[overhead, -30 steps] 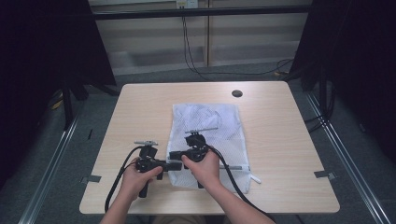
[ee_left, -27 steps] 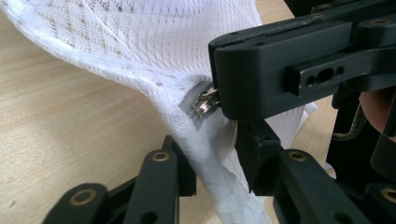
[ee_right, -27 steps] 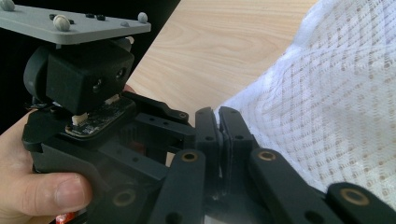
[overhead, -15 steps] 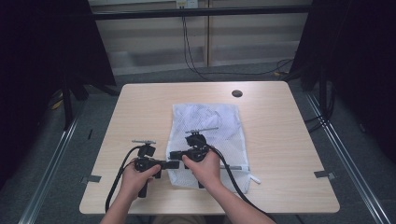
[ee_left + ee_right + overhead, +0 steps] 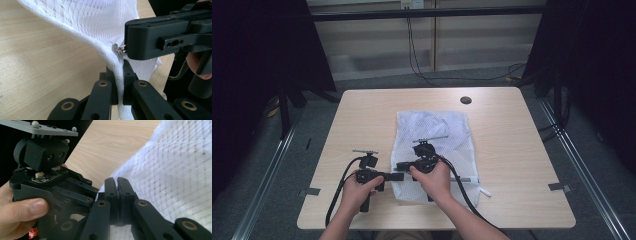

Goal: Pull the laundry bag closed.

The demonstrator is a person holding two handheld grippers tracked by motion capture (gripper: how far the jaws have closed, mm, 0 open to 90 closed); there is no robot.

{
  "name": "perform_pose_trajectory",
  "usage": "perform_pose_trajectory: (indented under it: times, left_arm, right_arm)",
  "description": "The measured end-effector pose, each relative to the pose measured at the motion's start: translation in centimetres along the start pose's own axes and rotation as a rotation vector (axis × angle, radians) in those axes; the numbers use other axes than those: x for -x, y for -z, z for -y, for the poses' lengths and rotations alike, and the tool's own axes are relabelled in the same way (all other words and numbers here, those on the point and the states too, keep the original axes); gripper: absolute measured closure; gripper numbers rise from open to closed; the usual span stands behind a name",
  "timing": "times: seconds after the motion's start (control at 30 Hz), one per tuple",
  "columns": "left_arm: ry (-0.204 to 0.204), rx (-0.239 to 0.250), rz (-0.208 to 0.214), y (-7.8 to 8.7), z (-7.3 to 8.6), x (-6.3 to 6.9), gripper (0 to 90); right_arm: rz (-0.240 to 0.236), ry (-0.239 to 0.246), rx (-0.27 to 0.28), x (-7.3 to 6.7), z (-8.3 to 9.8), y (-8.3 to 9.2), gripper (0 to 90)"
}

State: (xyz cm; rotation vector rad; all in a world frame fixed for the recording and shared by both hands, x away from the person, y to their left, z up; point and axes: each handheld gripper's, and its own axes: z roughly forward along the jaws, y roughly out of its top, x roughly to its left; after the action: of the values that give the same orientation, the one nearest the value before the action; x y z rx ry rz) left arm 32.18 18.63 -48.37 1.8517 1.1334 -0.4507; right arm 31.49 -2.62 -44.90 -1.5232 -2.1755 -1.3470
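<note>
A white mesh bag (image 5: 437, 131) lies flat on the wooden table (image 5: 362, 115). Both grippers meet at its near left edge. My left gripper (image 5: 399, 176) points right and is shut on the bag's seam (image 5: 119, 75), which stands up pinched between the jaws. My right gripper (image 5: 401, 165) points left, just beyond the left one. In the left gripper view its closed tips (image 5: 126, 48) grip the small metal zipper pull (image 5: 120, 48). In the right gripper view its jaws (image 5: 117, 181) are pressed together beside the mesh (image 5: 175, 177).
A dark round grommet (image 5: 465, 100) sits near the table's far edge. A small white tab (image 5: 484, 191) lies off the bag's near right corner. Black cables trail from both grippers toward the near edge. Dark curtains flank the table.
</note>
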Motion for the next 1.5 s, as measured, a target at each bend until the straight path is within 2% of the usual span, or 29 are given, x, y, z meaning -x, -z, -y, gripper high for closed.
perform_pose_trajectory:
  times: [0.1, 0.3, 0.4, 0.43, 0.6, 0.8, 1.13, 1.17, 1.43, 1.5]
  left_arm:
    - [0.011, 0.008, 0.000, 0.0, 0.0, 0.1, 88.3]
    - [0.002, 0.003, -0.007, 0.1, 0.0, 0.0, 88.3]
    - [0.015, 0.005, -0.010, 0.3, 0.0, 0.1, 88.3]
    - [0.003, 0.001, -0.011, 0.4, 0.0, 0.0, 88.3]
    - [0.013, 0.000, -0.009, 0.4, 0.0, 0.1, 88.3]
    - [0.004, -0.008, -0.017, 0.4, 0.0, 0.0, 88.3]
    - [0.021, -0.003, -0.011, 0.3, 0.0, 0.3, 88.3]
    - [0.015, -0.004, -0.021, 0.3, 0.0, 0.2, 88.3]
    - [0.013, -0.004, -0.019, 0.3, 0.0, 0.2, 88.3]
    - [0.012, -0.006, -0.023, 0.4, 0.0, 0.1, 88.4]
  right_arm:
    - [0.000, -0.017, -0.001, 0.3, 0.0, 0.2, 87.1]
    - [-0.003, -0.017, 0.000, 0.7, 0.1, 0.5, 87.1]
    - [0.001, -0.017, 0.002, 0.8, 0.2, 0.6, 87.1]
    - [0.008, -0.019, 0.000, 0.9, 0.2, 0.6, 87.1]
    - [-0.001, -0.026, 0.001, 1.2, 0.3, 0.8, 87.1]
    - [-0.004, -0.027, -0.002, 1.2, 0.3, 0.8, 87.1]
    - [-0.002, -0.041, -0.007, 1.7, 0.4, 1.1, 87.0]
    - [-0.002, -0.040, -0.008, 1.7, 0.4, 1.1, 87.1]
    - [0.000, -0.029, -0.010, 1.9, 0.6, 1.4, 87.1]
    - [0.021, -0.014, -0.011, 2.1, 0.6, 1.4, 87.1]
